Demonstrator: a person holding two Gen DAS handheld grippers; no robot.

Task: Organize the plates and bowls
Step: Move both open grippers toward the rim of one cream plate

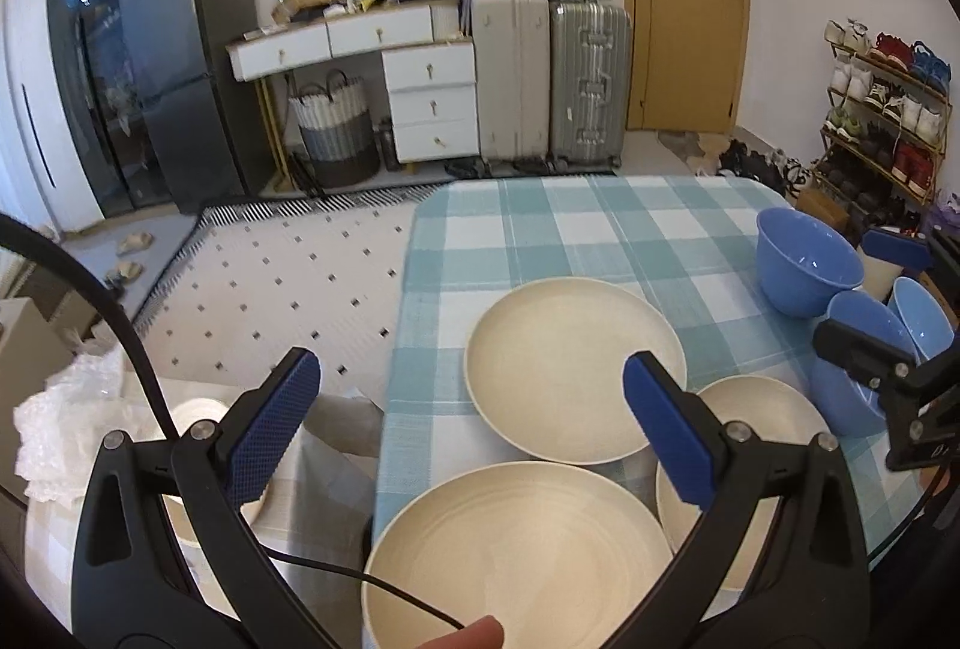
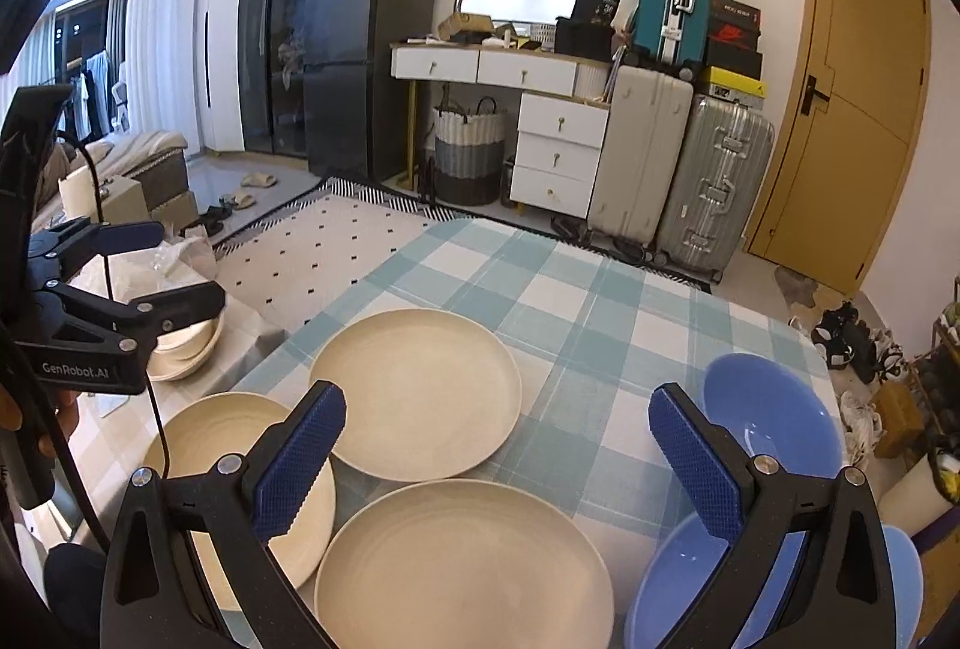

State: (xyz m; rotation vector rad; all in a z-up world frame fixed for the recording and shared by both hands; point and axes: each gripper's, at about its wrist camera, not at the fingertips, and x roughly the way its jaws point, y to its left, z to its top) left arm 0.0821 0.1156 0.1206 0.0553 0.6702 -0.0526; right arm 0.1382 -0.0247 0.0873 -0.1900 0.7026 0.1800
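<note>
Both your left gripper (image 1: 468, 403) and right gripper (image 2: 498, 433) gape empty; plates (image 2: 420, 391) and bowls (image 2: 774, 415) sit unstacked (nothing sorted yet).

The table wears a woven checked cloth (image 2: 570, 301), matt, in pale teal and white. The three cream plates (image 2: 420, 391) look like matt plastic or a bamboo-fibre blend; which one cannot be told. Faint concentric rings show on the nearest plate (image 2: 462, 571). The blue bowls (image 2: 774, 421) are smooth glossy plastic that catches highlights. Both grippers, left gripper (image 1: 468, 403) and right gripper (image 2: 498, 439), have matt black plastic frames with small metal rivets, and their blue pads (image 2: 294, 463) carry a rough, fine cross-hatched texture. Behind, the silver suitcase (image 2: 714, 181) looks like ribbed metal, and the fridge (image 2: 360, 43) is dark and glossy.
</note>
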